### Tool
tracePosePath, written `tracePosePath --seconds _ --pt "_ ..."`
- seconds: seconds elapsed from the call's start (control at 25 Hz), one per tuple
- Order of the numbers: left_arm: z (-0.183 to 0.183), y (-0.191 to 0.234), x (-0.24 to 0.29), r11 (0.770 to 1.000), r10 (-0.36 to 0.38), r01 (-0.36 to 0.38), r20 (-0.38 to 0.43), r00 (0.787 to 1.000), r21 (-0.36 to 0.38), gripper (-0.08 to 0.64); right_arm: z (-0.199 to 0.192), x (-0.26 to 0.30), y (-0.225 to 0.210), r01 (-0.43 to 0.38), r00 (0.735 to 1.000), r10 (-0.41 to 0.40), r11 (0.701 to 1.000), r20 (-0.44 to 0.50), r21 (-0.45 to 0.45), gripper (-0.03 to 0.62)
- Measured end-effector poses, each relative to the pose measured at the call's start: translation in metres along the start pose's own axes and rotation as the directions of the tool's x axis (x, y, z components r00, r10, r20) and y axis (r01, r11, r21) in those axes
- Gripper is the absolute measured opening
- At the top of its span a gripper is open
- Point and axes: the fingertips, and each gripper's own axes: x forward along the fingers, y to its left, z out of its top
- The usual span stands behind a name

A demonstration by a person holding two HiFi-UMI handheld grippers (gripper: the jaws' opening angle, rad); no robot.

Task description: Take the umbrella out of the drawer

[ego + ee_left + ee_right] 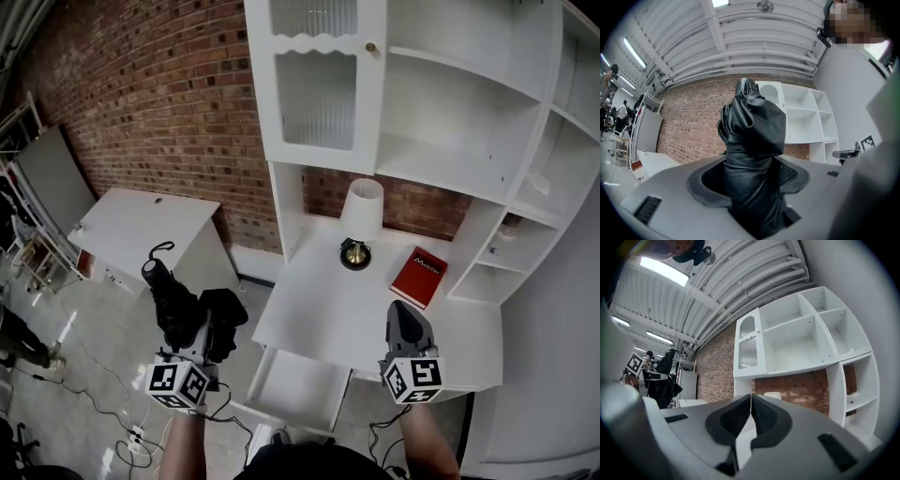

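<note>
White desk (319, 314), red book (418, 277), script unreadable, left hand-held gripper (754, 178) grasping umbrella (752, 124), right hand-held gripper (751, 411) clenched.

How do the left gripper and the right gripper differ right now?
The left gripper holds the black folded umbrella between its fingers; the right gripper is shut, fingers together on nothing. The left gripper hangs left of the desk; the right gripper is over the desk's front edge. Each carries a marker cube.
</note>
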Motion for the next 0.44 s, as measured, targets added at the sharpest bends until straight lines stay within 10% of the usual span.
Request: tracePosePath --seconds 0.44 --pt "0.012 -0.024 0.026 0.997 -0.029 0.026 0.040 0.999 0.070 0.270 0.025 0.014 -0.027 0.001 0.995 -0.001 1.000 0.100 -0.002 0.003"
